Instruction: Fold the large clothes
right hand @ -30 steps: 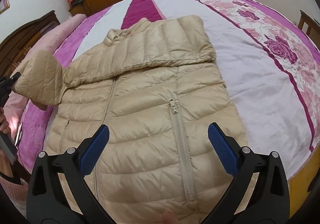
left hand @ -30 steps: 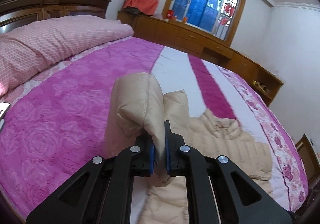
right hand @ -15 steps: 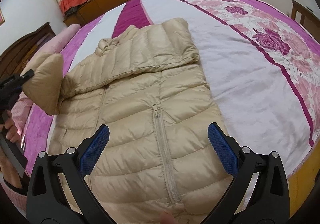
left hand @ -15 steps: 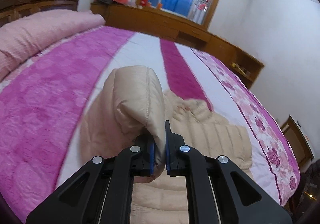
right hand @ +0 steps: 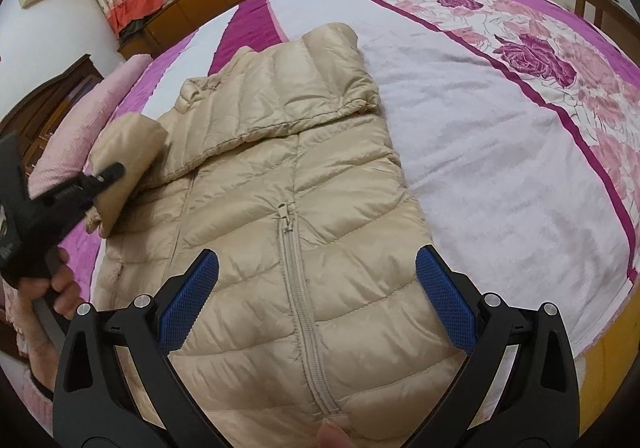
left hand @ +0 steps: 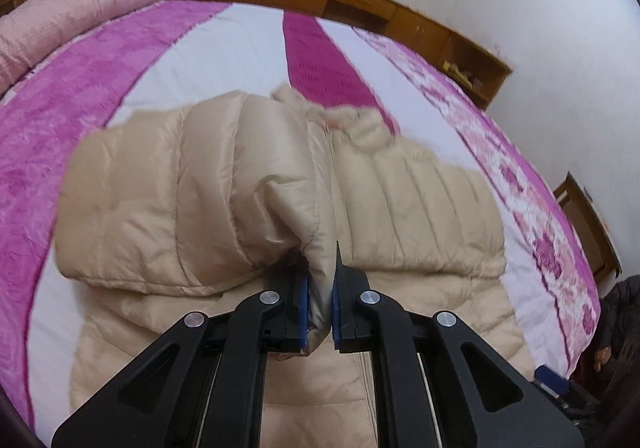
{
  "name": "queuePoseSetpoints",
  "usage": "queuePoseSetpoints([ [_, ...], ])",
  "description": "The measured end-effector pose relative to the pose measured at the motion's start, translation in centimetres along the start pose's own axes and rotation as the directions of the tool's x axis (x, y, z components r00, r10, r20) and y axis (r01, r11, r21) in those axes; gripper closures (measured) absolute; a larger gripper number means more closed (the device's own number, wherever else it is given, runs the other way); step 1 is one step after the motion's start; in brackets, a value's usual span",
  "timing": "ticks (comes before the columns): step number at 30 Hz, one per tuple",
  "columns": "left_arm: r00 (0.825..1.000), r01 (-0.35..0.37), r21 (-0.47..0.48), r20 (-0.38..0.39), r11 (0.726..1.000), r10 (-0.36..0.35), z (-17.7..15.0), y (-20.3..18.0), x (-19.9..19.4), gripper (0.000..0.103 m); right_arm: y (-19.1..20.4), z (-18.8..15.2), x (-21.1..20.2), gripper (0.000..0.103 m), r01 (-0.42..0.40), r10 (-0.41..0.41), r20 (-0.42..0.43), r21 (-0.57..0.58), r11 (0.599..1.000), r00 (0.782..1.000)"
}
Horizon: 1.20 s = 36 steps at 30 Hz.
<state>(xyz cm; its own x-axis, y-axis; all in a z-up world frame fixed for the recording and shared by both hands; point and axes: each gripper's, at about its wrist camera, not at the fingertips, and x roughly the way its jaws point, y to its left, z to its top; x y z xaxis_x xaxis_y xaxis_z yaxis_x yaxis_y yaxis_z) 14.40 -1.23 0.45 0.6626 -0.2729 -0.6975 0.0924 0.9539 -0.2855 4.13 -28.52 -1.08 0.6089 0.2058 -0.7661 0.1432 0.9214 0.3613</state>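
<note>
On the left side, your left claw (left hand: 320, 308) is pinching the cuff end of the left sleeve (left hand: 192, 200) of the beige down jacket (right hand: 320, 248), with the blue pads pressed together on the fabric. The sleeve is lifted and hangs over the chest of the jacket, not yet laid flat. The jacket itself lies face up on the bed (right hand: 500, 176), zipper (right hand: 296, 288) closed, with the collar (right hand: 196, 88) pointing to the far side. In the middle, the body of the jacket looks quite smooth. Going to the right, the other sleeve (right hand: 304, 88) is already folded across the upper chest and rests there. Your right claw (right hand: 316, 304) is spread wide and empty, and it hovers above the lower part of the zipper without touching the jacket. So I judge the task is around the middle: one sleeve is done, the second one is in your grip and must be put down across the first, and after this the body is left to fold.
</note>
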Motion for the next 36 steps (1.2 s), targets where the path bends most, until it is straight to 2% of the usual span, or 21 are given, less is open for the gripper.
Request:
queuePoseSetpoints([
  [9, 0.993, -0.020, 0.026, -0.112, 0.999, 0.023, -1.8, -0.3, 4.4, 0.091, -0.7, 0.0, -0.1, 0.005, -0.007, 0.007, 0.001, 0.016, 1.000, 1.000],
  [11, 0.993, -0.027, 0.035, -0.113, 0.999, 0.031, -2.0, -0.3, 4.2, 0.085, -0.8, 0.0, -0.2, 0.005, -0.006, 0.006, 0.002, 0.016, 1.000, 1.000],
  [13, 0.992, -0.014, 0.054, -0.122, 0.998, 0.020, -2.2, -0.7, 3.5, 0.066, -0.9, 0.0, -0.2, 0.005, -0.006, 0.006, 0.004, 0.018, 1.000, 1.000],
  [15, 0.993, -0.005, 0.077, -0.119, 0.997, 0.014, -2.4, -0.9, 2.4, 0.052, -1.1, 0.0, -0.3, 0.005, -0.007, 0.006, 0.005, 0.024, 1.000, 1.000],
  [18, 0.993, -0.013, 0.112, -0.113, 0.994, 0.025, -2.7, -1.0, 0.5, 0.046, -1.2, 0.2, -0.3, 0.005, -0.004, 0.004, 0.008, 0.025, 1.000, 1.000],
  [19, 0.993, -0.020, 0.117, -0.113, 0.993, 0.033, -2.8, -0.9, 0.0, 0.041, -1.1, 0.3, -0.4, 0.005, -0.005, 0.005, 0.009, 0.020, 1.000, 1.000],
  [23, 0.992, -0.062, 0.116, -0.104, 0.991, 0.074, -2.7, 0.3, -2.4, 0.040, 0.1, 0.9, -0.5, 0.005, -0.004, 0.004, 0.014, -0.029, 1.000, 1.000],
  [27, 0.989, -0.102, 0.100, -0.101, 0.990, 0.112, -2.2, 2.2, -4.0, 0.040, 2.3, 1.6, -0.7, 0.005, -0.039, 0.040, 0.015, -0.071, 0.997, 0.999],
  [36, 0.976, -0.192, 0.058, -0.097, 0.980, 0.197, -1.7, 7.6, -6.3, 0.040, 11.3, 3.0, 0.2, 0.005, -0.152, 0.154, -0.009, -0.201, 0.968, 0.988],
])
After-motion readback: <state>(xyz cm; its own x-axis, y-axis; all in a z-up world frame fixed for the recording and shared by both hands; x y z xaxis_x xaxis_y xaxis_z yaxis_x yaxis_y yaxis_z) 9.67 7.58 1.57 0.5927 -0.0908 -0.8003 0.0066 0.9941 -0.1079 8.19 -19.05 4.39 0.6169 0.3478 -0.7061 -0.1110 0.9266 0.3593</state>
